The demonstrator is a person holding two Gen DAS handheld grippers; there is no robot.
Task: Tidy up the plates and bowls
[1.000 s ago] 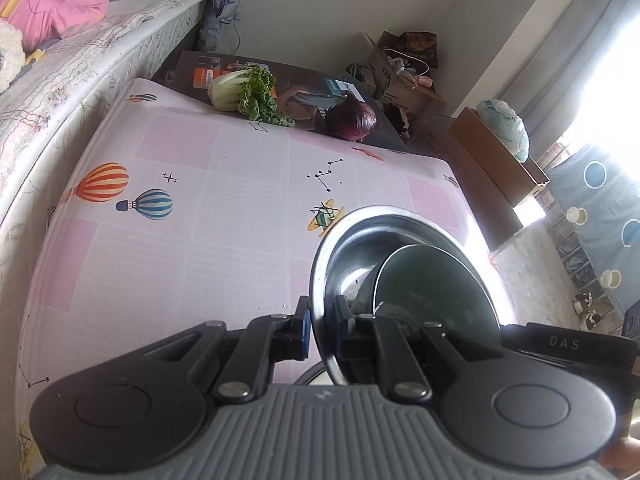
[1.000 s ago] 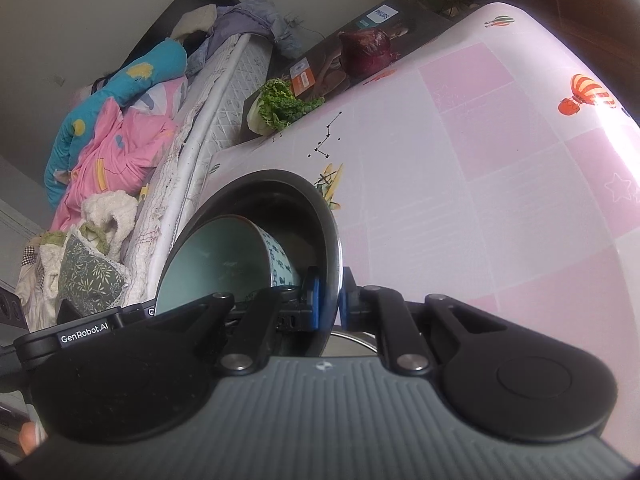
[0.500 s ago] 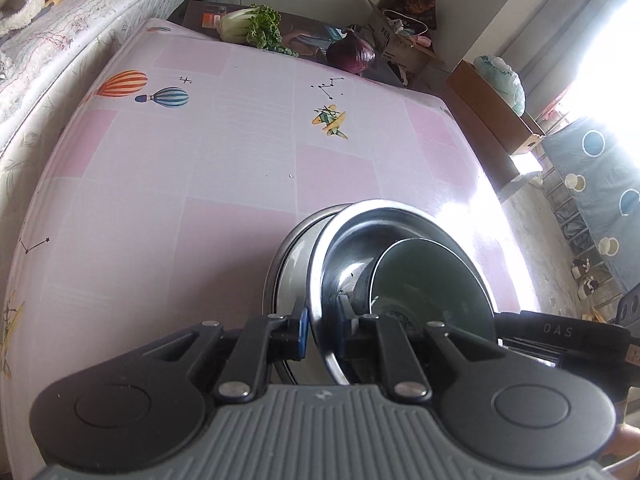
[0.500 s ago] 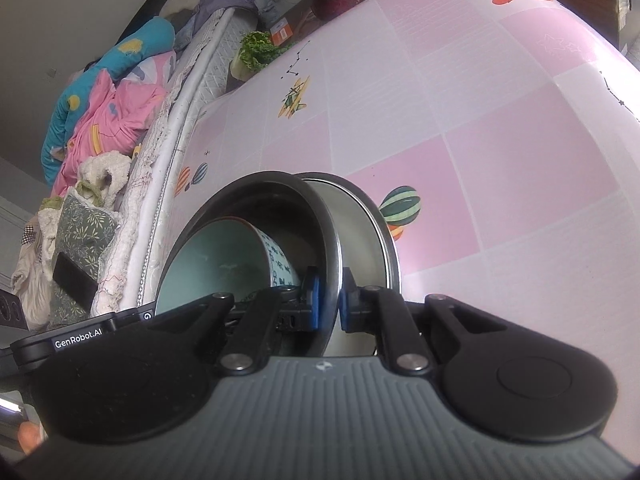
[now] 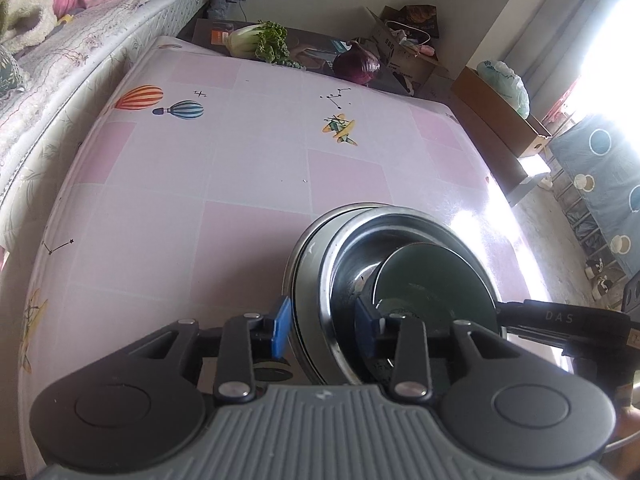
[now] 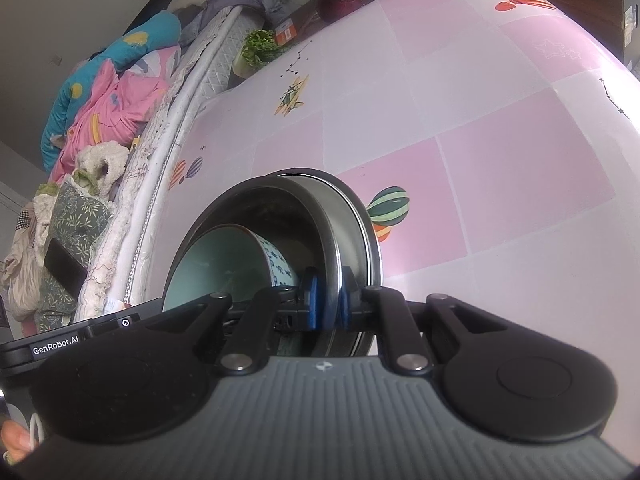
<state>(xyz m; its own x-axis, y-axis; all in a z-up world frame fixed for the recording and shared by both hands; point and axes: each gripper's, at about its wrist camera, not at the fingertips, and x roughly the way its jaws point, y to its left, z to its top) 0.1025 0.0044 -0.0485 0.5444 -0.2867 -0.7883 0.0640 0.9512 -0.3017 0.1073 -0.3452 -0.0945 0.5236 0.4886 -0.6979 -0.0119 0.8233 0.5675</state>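
While left gripper (image 5: 322,326) opens clear of steel bowl (image 5: 400,232) rims, nested near table (image 5: 240,168) at 5 o'clock, best keep right gripper (image 6: 328,300) clamped until stack settles, then release straight back.

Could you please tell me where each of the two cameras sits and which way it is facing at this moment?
Left wrist: on the left gripper, jaws opening astride the steel bowl rim, looking down the pink table toward the red cabbage.
Right wrist: on the right gripper, pinching the opposite rim beside the patterned bowl, facing the bed; a fingertip shows.
Shared: bowls, table, cabbage, and each sees the other gripper.
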